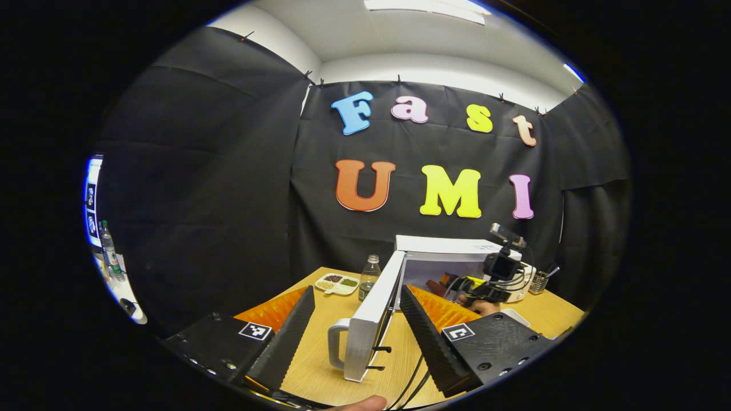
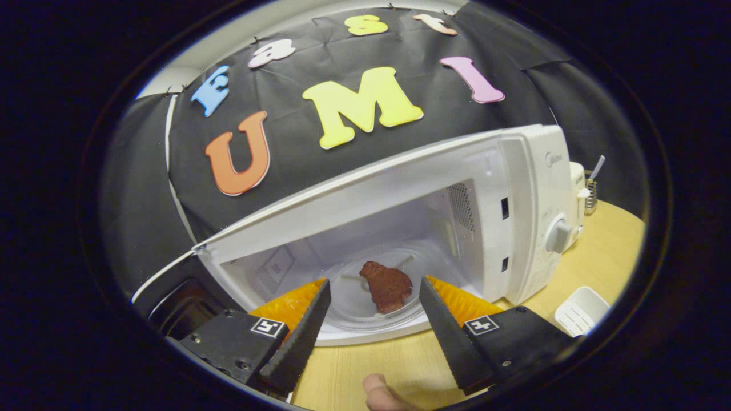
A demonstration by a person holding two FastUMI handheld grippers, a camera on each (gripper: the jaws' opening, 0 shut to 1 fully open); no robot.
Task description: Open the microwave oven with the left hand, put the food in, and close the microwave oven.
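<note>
Nearest us, our left gripper (image 1: pixel 357 328) has its fingers spread wide on either side of the white microwave door's (image 1: pixel 371 317) edge and grey handle (image 1: pixel 337 342), touching neither. Our right gripper (image 2: pixel 371 319) is parted just as wide over the wooden tabletop (image 2: pixel 365 359). Beyond it, the reddish-brown piece of food (image 2: pixel 388 285) lies on the glass turntable (image 2: pixel 354 311) inside the open white microwave oven (image 2: pixel 531 217).

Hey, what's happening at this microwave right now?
A person is working a microwave with a claw in each hand. Its door stands swung open, and a piece of brown food already lies on the glass plate inside. The right claw is open and empty just outside the opening. The left claw is open with the door's edge between its fingers, so closing is what's left.
</note>
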